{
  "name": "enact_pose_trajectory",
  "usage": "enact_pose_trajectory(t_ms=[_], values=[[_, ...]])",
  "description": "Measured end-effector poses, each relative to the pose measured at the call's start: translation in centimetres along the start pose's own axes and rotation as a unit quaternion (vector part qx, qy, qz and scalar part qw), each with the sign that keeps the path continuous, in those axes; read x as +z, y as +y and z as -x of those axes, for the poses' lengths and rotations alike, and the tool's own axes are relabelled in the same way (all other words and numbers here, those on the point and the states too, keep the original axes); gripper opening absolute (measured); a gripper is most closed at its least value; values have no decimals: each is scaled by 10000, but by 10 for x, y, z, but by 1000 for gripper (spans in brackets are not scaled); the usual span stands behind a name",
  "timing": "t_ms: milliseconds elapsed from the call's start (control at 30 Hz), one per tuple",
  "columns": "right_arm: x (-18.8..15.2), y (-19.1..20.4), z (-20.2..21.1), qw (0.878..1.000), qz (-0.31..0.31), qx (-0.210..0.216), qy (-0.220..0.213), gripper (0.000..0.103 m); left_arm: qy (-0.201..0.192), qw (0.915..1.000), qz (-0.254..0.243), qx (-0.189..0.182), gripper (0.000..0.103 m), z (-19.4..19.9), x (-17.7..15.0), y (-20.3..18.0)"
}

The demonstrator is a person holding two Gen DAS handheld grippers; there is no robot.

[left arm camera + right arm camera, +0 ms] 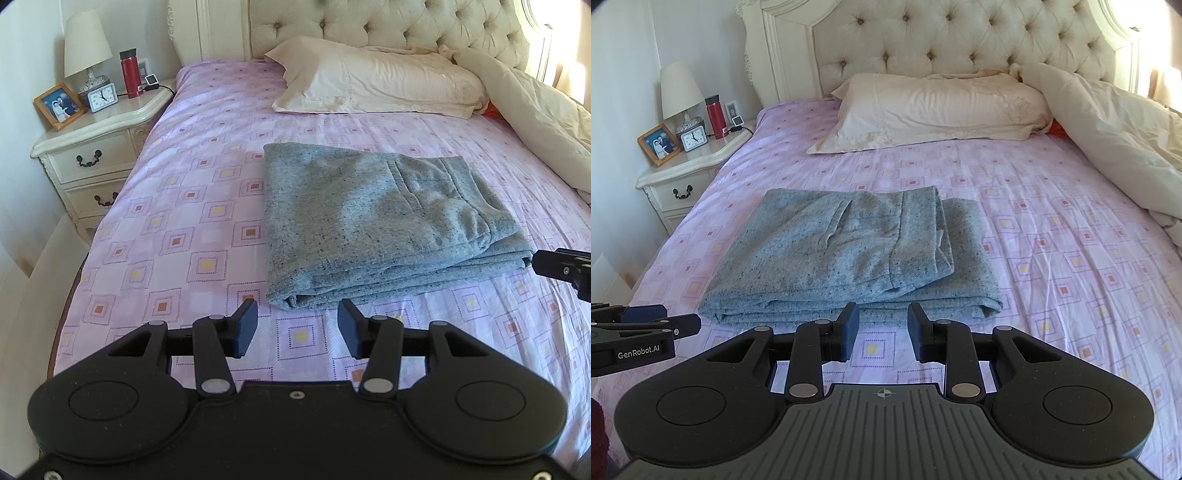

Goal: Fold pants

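Left hand-held gripper (297,325) jaws apart, empty | right hand-held gripper (882,330) narrower, empty | folded pants (380,221) just ahead

Pants (373,221): heathered grey-blue with dark flecks, ahead of the left claw (298,325). Both claws black with dark blue pads (248,328); right claw (882,330) likewise. Bed sheet (177,229): lilac-pink, printed with nested squares, dotted purple outlines, yellow or orange centres. Beyond the pants: pillow (376,83) pale cream; tufted headboard (406,22) beige. Far left: nightstand (96,144) ivory, flask (130,74) red, clock (102,97) white.
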State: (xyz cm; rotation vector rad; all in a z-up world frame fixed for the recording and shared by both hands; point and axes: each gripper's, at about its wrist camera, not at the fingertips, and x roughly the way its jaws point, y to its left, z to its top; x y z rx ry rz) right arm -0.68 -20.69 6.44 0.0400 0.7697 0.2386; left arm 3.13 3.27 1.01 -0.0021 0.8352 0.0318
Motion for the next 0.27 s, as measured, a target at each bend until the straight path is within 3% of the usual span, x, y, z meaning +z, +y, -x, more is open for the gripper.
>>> enact_pose_trajectory(t_ms=[267], values=[[-1, 0, -1, 10000, 10, 11, 25, 28, -31, 10000, -19, 18, 56, 1, 1, 0]])
